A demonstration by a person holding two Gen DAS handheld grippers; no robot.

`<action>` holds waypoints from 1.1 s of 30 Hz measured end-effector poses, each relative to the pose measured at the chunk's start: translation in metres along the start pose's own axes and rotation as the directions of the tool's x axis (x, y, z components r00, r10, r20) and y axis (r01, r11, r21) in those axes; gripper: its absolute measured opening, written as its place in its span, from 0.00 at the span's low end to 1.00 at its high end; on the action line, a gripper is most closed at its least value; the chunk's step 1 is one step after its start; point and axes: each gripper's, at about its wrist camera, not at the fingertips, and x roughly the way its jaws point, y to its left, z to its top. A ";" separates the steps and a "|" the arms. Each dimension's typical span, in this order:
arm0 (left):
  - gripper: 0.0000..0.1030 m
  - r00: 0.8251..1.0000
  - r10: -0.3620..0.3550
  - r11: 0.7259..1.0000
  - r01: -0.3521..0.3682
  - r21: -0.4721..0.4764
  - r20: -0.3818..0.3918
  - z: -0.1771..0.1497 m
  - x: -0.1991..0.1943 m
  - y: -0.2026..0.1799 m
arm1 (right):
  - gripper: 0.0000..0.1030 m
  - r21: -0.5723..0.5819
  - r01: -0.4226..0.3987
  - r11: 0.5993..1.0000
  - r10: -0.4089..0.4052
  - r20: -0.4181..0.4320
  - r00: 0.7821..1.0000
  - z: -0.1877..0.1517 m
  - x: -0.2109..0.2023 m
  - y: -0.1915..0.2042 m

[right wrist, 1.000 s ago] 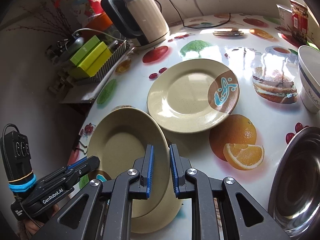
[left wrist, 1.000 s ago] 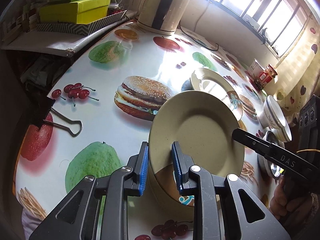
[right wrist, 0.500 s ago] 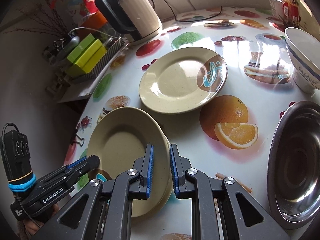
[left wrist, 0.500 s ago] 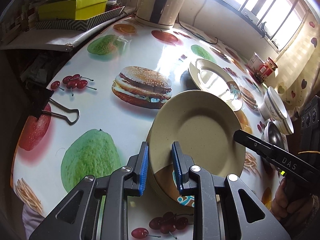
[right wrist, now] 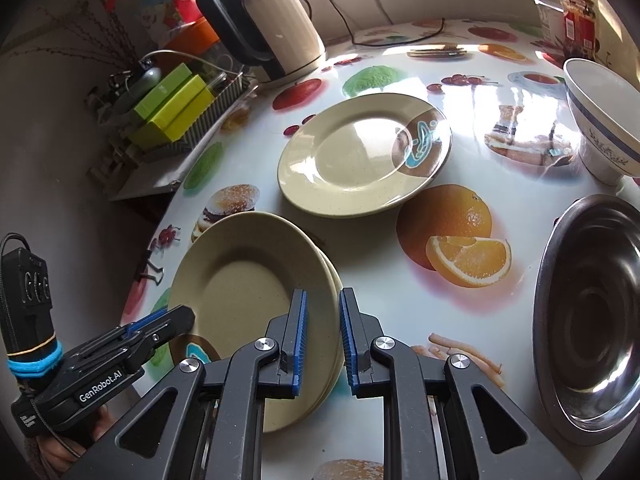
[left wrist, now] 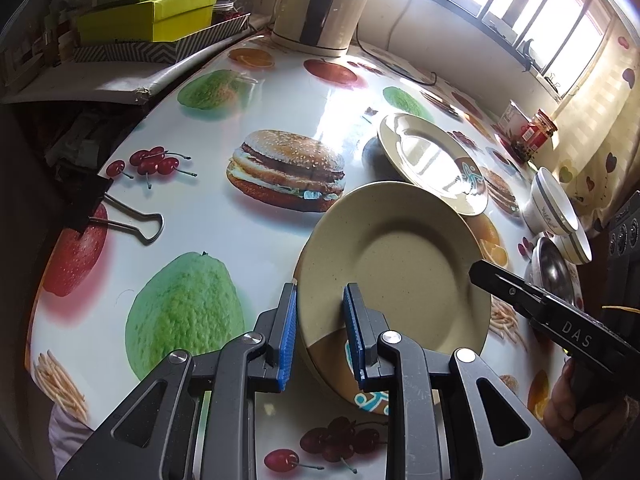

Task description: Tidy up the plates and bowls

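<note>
A stack of beige plates (left wrist: pixel 400 256) with a brown and blue patch hangs tilted just over the table, held at both sides. My left gripper (left wrist: pixel 320 312) is shut on the stack's near rim. From the right, my right gripper (left wrist: pixel 486 278) clamps the opposite edge. In the right wrist view the same stack (right wrist: pixel 244 280) sits between my right gripper's (right wrist: pixel 323 316) blue pads, and my left gripper (right wrist: pixel 176 320) bites it at the lower left. One more matching plate (right wrist: pixel 360 152) lies flat on the table beyond the stack.
A white bowl with a blue band (right wrist: pixel 600 120) and a steel bowl (right wrist: pixel 588 312) stand on the right. A cream kettle (right wrist: pixel 280 28) and green boxes (right wrist: pixel 176 100) sit at the back. A binder clip (left wrist: pixel 100 208) marks the table's left edge.
The table scene has slid slightly up and left in the right wrist view, so the steel bowl shows more. Both grippers keep their hold on the stack.
</note>
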 end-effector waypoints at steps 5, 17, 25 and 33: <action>0.23 1.000 0.019 1.000 -0.019 0.007 0.000 -0.001 0.000 -0.001 | 0.16 -0.008 0.007 1.000 -0.007 0.000 1.000 -0.001 0.000 0.001; 0.23 1.000 0.017 1.000 -0.017 0.004 0.001 -0.001 0.000 -0.002 | 0.18 -0.009 0.014 1.000 -0.014 -0.002 1.000 -0.002 0.001 0.001; 0.23 0.997 0.063 0.996 -0.066 0.052 0.047 0.004 -0.009 -0.008 | 0.19 -0.018 0.026 1.000 -0.026 0.017 1.000 -0.001 -0.004 0.002; 0.24 0.991 0.088 0.991 -0.098 0.095 0.096 0.017 -0.019 -0.015 | 0.39 -0.030 0.039 0.999 -0.037 0.058 0.998 0.006 -0.015 0.005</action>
